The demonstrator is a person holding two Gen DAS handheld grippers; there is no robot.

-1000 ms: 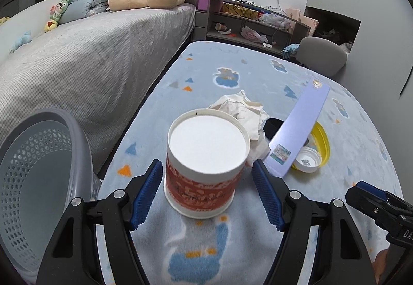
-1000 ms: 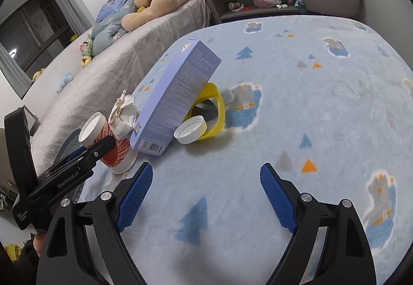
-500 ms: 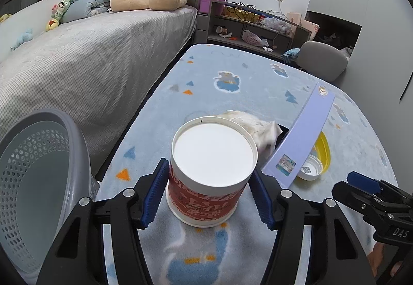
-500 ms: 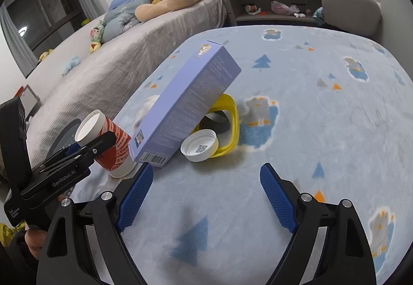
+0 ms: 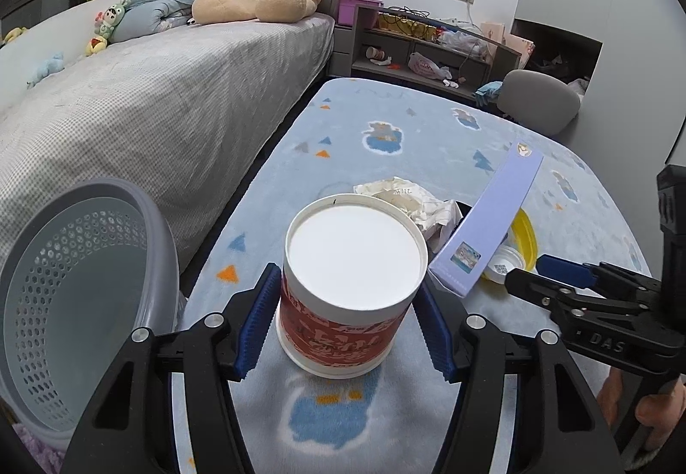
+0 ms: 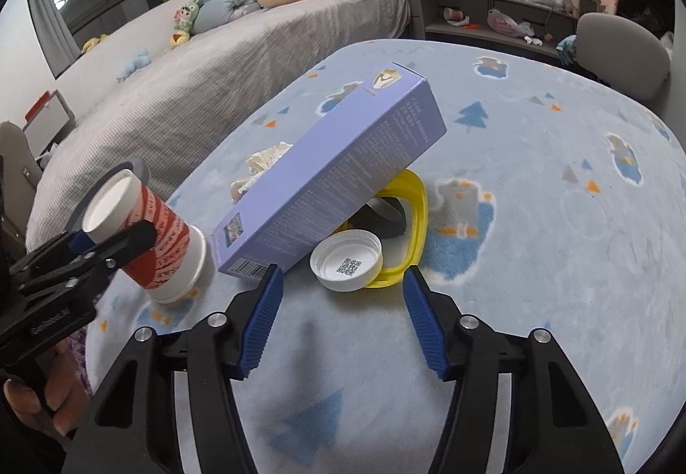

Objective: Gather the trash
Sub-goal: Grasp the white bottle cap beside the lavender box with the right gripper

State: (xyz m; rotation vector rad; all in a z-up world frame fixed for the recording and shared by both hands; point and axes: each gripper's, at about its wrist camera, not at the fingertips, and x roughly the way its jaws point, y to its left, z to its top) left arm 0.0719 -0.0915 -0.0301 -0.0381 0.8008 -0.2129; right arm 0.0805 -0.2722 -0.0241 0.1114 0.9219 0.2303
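since a second ago the left claw (image 5: 345, 328) has drawn its blue pads in against the sides of the red-and-white paper cup (image 5: 351, 285) standing on the pale blue patterned rug (image 6: 536, 191), while the right claw (image 6: 341, 321) has moved in on the trash pile. its jaws are closing, not yet touching the white plastic bottle cap (image 6: 346, 259) just ahead. beyond lie a tilted lavender cardboard box (image 6: 330, 182), a yellow plastic ring (image 6: 418, 216) and crumpled white paper (image 5: 411, 199); a grey perforated plastic basket (image 5: 64, 289) stands left of the cup.
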